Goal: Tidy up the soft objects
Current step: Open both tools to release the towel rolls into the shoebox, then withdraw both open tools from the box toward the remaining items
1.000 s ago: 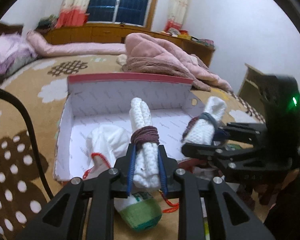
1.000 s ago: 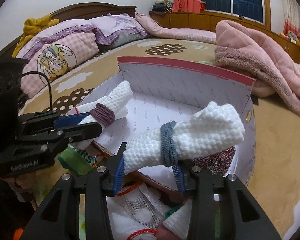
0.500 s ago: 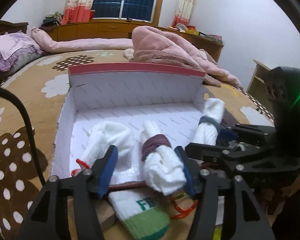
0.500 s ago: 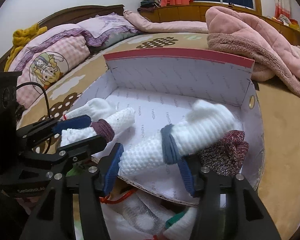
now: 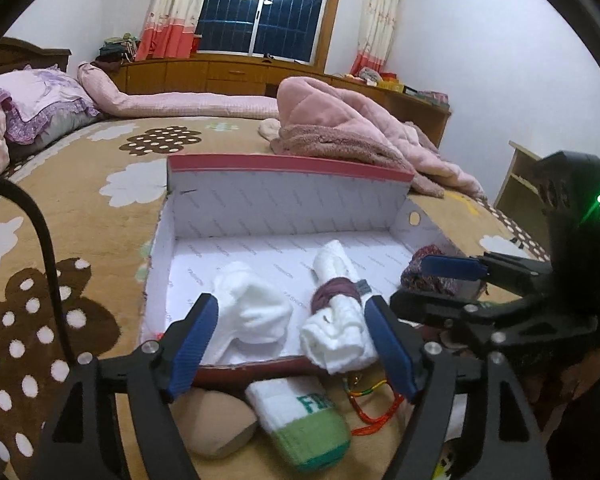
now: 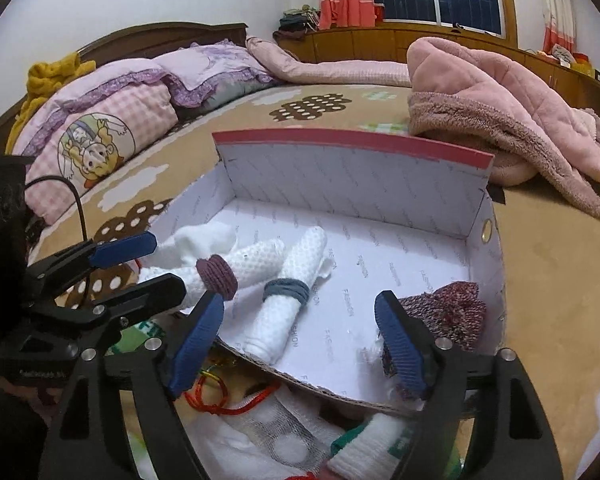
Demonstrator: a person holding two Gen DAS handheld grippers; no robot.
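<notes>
Now I see the bed (image 6: 540,264) under everything, with the open box (image 5: 288,204) at twelve o'clock from both tools. My left gripper (image 5: 292,344) is spread wide, holding nothing; the white roll with the maroon band (image 5: 336,304) lies in the box just ahead of it, and a loose white sock (image 5: 248,312) sits at its nine o'clock. My right gripper (image 6: 300,336) is spread too, with the roll with the grey band (image 6: 288,300) lying between its fingers on the box floor and a speckled sock (image 6: 448,312) at three o'clock.
</notes>
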